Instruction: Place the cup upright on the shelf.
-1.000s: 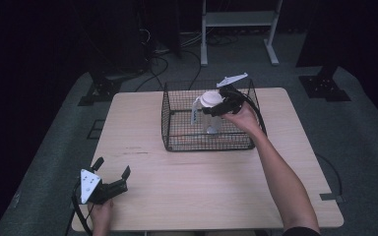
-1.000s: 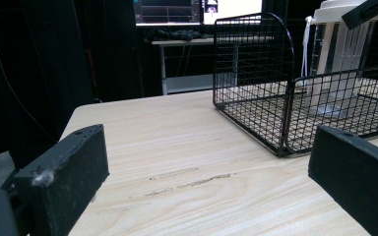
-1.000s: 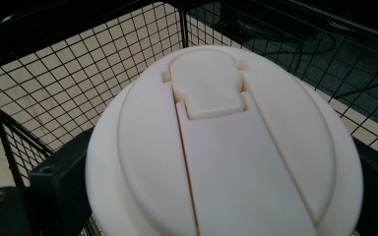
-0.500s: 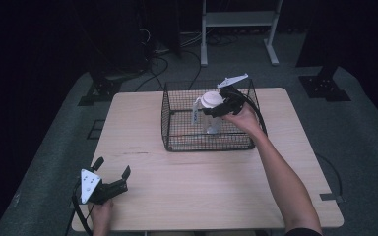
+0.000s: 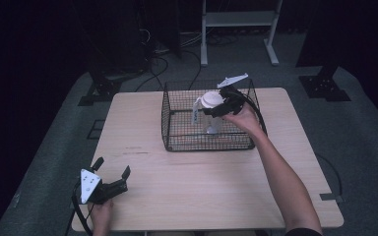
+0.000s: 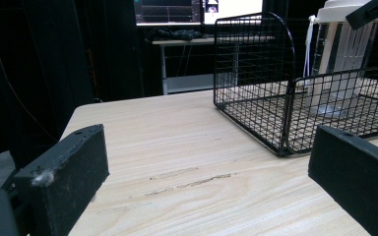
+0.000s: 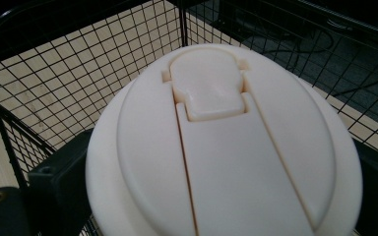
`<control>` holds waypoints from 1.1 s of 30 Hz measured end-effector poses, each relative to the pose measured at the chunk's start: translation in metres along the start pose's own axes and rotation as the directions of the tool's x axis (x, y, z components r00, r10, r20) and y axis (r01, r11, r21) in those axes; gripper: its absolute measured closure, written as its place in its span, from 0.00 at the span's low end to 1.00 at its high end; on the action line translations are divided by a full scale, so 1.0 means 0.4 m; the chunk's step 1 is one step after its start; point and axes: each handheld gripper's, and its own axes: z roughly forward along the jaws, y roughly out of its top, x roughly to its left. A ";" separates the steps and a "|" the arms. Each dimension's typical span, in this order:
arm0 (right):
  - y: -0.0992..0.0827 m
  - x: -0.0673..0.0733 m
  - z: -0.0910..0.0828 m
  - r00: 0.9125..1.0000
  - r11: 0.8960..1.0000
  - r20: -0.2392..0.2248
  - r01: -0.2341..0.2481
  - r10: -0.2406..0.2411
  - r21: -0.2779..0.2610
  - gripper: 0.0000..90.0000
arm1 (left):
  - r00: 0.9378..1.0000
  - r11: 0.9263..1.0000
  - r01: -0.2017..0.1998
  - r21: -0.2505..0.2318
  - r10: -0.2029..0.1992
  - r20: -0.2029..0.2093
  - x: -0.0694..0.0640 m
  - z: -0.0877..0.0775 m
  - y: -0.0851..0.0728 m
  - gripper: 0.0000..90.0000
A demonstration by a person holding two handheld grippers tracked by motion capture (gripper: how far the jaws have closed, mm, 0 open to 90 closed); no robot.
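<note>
A clear bottle (image 5: 211,120) with a cream-white flip lid (image 7: 221,147) stands upright inside a black wire basket (image 5: 177,143) at the table's far middle. My right gripper (image 5: 220,105) is shut on the bottle just under the lid, its jaws on either side. In the left gripper view the bottle (image 6: 344,59) shows behind the basket's mesh (image 6: 285,98), its base at or near the basket floor. My left gripper (image 5: 112,167) rests open near the table's front left corner, with nothing between its jaws (image 6: 206,172).
The light wooden table (image 5: 216,182) stretches bare between the basket and the front edge. Beyond its far edge are a metal stand (image 5: 236,29), cables on the floor and dark equipment.
</note>
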 end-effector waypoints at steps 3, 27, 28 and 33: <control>0.000 0.002 0.000 1.000 1.000 0.004 -0.001 0.001 0.001 0.04 | 1.000 1.000 0.000 -0.001 0.000 0.000 0.000 -0.001 0.000 0.01; 0.011 0.001 -0.038 1.000 0.998 0.025 -0.015 0.016 -0.058 0.01 | 1.000 1.000 -0.005 -0.004 0.005 0.001 -0.001 -0.001 0.000 0.01; 0.012 0.002 -0.040 1.000 0.998 0.026 -0.014 0.015 -0.060 0.01 | 1.000 1.000 -0.003 -0.005 0.003 0.001 -0.002 -0.001 0.000 0.01; 0.014 0.004 -0.049 1.000 0.998 0.025 -0.012 0.014 -0.068 0.01 | 1.000 1.000 -0.003 -0.005 0.003 0.001 -0.002 -0.001 0.000 0.01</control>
